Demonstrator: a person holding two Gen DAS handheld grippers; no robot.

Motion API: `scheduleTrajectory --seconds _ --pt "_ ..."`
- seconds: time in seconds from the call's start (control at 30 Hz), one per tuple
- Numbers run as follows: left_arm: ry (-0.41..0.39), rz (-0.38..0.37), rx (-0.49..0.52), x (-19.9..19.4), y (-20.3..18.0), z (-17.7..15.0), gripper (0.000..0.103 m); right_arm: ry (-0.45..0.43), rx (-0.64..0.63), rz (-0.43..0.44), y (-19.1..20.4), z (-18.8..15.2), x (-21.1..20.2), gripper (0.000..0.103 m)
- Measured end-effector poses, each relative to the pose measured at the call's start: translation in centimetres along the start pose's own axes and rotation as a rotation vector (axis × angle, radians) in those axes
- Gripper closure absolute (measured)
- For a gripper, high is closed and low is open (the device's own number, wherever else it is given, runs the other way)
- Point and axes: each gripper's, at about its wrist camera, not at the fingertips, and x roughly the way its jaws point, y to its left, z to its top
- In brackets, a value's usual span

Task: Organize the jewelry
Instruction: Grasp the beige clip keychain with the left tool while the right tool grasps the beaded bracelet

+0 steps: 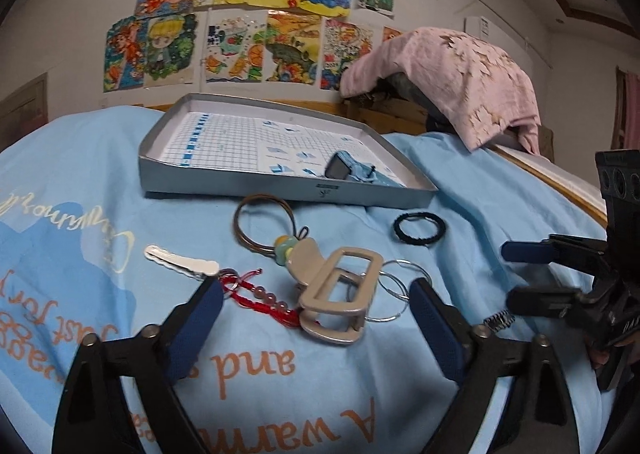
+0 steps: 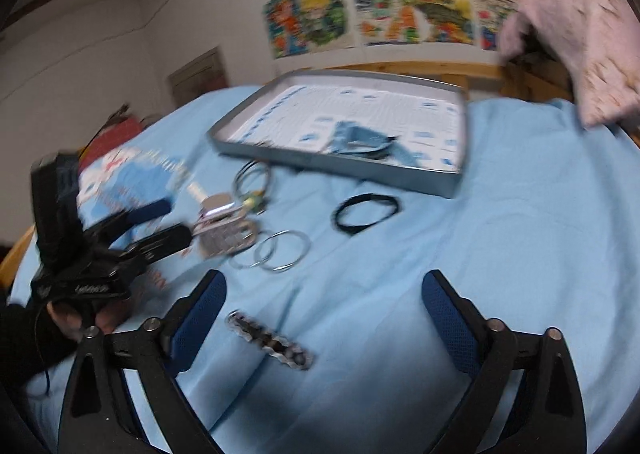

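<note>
Jewelry lies scattered on a light blue cloth. My left gripper (image 1: 316, 296) is open just above a beige hair claw (image 1: 340, 300), a red beaded bracelet (image 1: 260, 296) and silver rings (image 1: 394, 290). A white clip (image 1: 182, 264), brown bangles with beads (image 1: 264, 228) and a black hair tie (image 1: 419, 228) lie beyond. My right gripper (image 2: 322, 294) is open, with nothing between its fingers, above a sparkly barrette (image 2: 270, 340). A grey tray (image 1: 240, 181) holds a blue watch (image 1: 352, 171). In the right wrist view the black hair tie (image 2: 366, 213) and silver rings (image 2: 280, 250) lie ahead.
A pink garment (image 1: 460, 81) is draped over a wooden frame at the back right. Colourful drawings (image 1: 240, 13) cover the wall. A hand (image 2: 80, 320) holds the left gripper's black body (image 2: 100, 250). Orange lettering (image 1: 256, 366) is printed on the cloth.
</note>
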Motion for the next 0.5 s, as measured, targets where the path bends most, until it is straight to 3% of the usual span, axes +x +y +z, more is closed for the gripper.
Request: scheduleTrajectory --seconds 0.07,0.13,0.3,0.37,0.5 --pt "0.009 -0.010 0.004 0.2 0.0 -0.1 0.023 0.030 -0.041 0.029 0.9 -0.2 0.3 0.031" --pt "0.018 -0.018 0.000 0.4 0.2 -0.2 0.026 0.066 -0.071 0.046 1.5 -0.5 0.8 0.039" --pt "0.035 -0.042 -0.013 0.8 0.4 -0.5 0.037 0.164 -0.100 0.030 2.0 -1.0 1.4 0.041" --pt "0.050 -0.047 -0.011 1.2 0.4 -0.6 0.046 0.182 -0.108 0.025 2.0 -1.1 1.4 0.042" --pt "0.064 -0.052 -0.015 1.6 0.4 -0.7 0.051 0.209 -0.111 0.026 2.1 -1.4 1.8 0.060"
